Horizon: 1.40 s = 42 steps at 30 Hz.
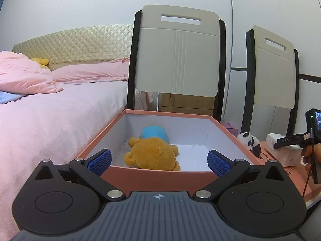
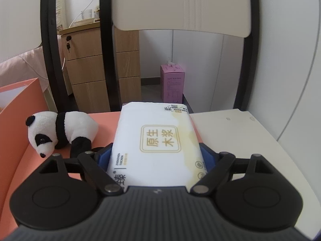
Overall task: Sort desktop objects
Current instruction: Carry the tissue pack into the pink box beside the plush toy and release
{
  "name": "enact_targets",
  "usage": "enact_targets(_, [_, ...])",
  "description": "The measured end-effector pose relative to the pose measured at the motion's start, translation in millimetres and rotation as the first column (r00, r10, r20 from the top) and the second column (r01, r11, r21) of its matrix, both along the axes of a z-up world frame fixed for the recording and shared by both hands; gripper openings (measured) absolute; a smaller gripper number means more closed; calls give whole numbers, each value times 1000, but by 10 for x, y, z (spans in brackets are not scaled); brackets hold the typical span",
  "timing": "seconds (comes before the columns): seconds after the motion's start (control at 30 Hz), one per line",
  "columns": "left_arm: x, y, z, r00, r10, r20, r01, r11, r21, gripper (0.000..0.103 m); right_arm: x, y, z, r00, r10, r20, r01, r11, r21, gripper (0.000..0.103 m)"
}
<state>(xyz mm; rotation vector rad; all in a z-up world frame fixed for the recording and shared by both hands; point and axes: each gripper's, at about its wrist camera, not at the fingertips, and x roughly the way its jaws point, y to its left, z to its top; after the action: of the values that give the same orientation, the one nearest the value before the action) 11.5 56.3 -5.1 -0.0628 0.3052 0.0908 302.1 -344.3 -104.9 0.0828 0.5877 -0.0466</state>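
Note:
In the left wrist view, my left gripper (image 1: 158, 161) is open and empty at the near rim of the orange box (image 1: 160, 175). A brown plush bear (image 1: 152, 153) and a blue plush (image 1: 154, 133) lie inside the box. In the right wrist view, my right gripper (image 2: 155, 157) is shut on a white tissue pack (image 2: 158, 138) with gold print. A panda plush (image 2: 60, 130) lies on the orange lid (image 2: 104, 120) left of the pack. The panda (image 1: 249, 141), the pack (image 1: 280, 148) and the right gripper (image 1: 297, 140) also show in the left wrist view.
Two chair backs (image 1: 176, 50) stand behind the box. A bed with pink bedding (image 1: 50, 110) is at left. A white table top (image 2: 240, 136) lies right of the pack. A wooden drawer cabinet (image 2: 88, 68) and a purple carton (image 2: 172, 84) stand on the floor beyond.

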Motion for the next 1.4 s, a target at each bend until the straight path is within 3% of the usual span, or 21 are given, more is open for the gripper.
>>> enact_targets(0.17, [-14,11,9,1000,-4,2,4,1000,-6,103,-156,-26,236,997,-48,54,48,999,2,85])
enact_targets(0.37, [-27,41,27,1000,1,12,0,1000,-23,103,-352,223,835,991,-28,128,29,1000,-5,86])
enact_targets(0.5, [-56,71,61,1000,8,30,-7,999,-38,103,-411,607,1280,986,33,161,-36,999,15,86])
enact_targets(0.7, [-106,192,125,998,28,57,-22,995,-94,103,-302,1537,1617,967,216,137,-223,974,39,86])
enact_targets(0.8, [-112,243,147,997,50,62,-43,993,-110,103,-203,2078,1594,946,308,97,-312,950,30,86])
enact_targets(1.03, [-147,361,187,994,85,75,-73,986,-151,103,143,3160,1044,911,395,-113,-408,904,-125,86])
enact_targets(1.2, [-171,417,210,992,93,79,-78,981,-175,103,458,3369,692,930,305,-203,-348,911,-223,86])
enact_targets(1.4, [-163,431,200,993,93,73,-78,981,-177,103,693,3348,523,938,259,-230,-309,926,-217,86])
